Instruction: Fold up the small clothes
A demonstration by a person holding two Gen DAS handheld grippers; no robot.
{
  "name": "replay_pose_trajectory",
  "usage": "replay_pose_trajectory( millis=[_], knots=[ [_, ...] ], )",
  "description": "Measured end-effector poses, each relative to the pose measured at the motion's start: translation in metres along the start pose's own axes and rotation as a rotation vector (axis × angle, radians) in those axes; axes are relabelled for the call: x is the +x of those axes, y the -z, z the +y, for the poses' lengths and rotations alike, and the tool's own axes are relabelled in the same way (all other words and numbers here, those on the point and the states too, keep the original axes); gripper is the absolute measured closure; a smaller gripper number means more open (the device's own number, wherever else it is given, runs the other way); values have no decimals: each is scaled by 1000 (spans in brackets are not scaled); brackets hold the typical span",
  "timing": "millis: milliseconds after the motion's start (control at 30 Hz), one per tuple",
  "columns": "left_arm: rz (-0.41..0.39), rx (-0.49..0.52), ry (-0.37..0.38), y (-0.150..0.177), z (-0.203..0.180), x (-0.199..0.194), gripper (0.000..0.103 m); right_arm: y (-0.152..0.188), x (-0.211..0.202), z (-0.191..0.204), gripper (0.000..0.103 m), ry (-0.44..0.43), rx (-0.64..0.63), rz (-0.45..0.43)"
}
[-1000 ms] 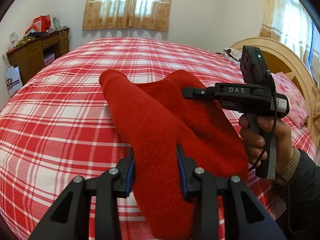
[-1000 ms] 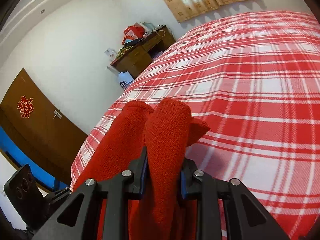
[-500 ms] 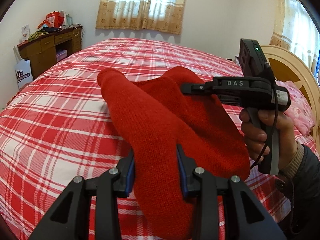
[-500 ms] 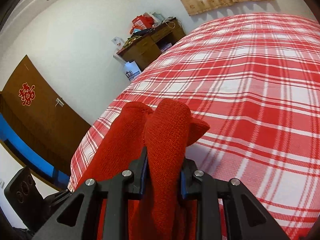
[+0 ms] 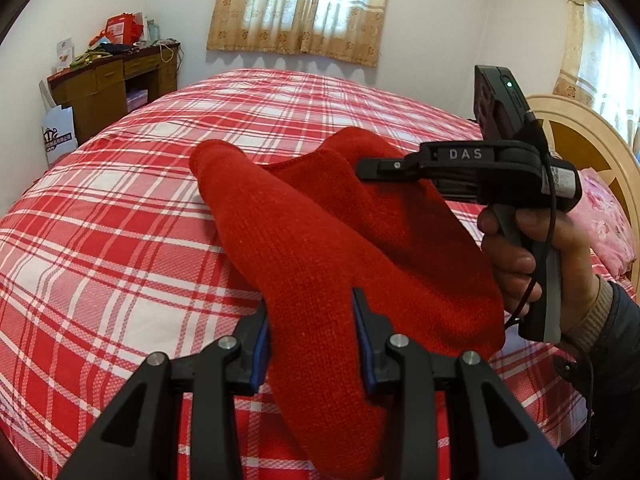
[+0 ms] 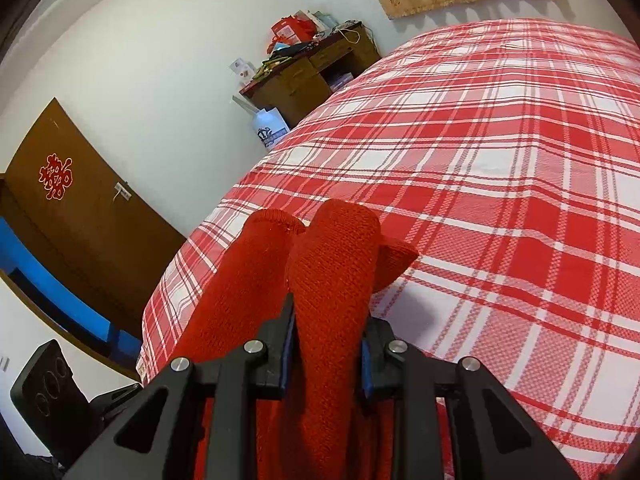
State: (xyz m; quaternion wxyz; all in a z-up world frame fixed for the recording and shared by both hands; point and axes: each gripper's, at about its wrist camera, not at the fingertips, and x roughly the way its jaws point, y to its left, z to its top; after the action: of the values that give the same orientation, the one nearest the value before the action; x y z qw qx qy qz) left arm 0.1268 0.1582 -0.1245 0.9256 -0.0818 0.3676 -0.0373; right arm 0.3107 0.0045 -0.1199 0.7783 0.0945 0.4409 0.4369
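A red knit garment hangs above the plaid bed, carried between both tools, with only its far folds seeming to rest on the cover. The left gripper is clamped on a thick roll of the knit, its blue pads pressing in from both sides. The right gripper pinches another bunched fold in the same way, jaws narrow around the cloth. In the left wrist view the right tool shows from the side, the person's hand wrapped around its handle, its tip buried in the red fabric.

The knit looks soft, light and thick, with no stiffness of its own: it sags and rolls wherever it is unsupported (the tube-like parts are probably sleeves or legs, though I cannot tell which). It should not slip easily, since the coarse weave gives the pads plenty of bite, but it will stretch and bunch if pulled hard. Nothing here is fragile. For a clean fold, I judge the better hold is at an edge or corner with a single layer, not at a gathered wad, so the piece can be laid flat on the bed first
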Motion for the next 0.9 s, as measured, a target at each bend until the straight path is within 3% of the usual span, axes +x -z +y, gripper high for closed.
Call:
replay_pose_trajectory(
  millis=[533, 900],
  knots=[
    [24, -27, -25, 15, 17, 3, 66, -2, 19, 2, 77, 2, 9, 30],
    [20, -36, -26, 27, 23, 8, 64, 10, 24, -21, 77, 16, 80, 35]
  ],
)
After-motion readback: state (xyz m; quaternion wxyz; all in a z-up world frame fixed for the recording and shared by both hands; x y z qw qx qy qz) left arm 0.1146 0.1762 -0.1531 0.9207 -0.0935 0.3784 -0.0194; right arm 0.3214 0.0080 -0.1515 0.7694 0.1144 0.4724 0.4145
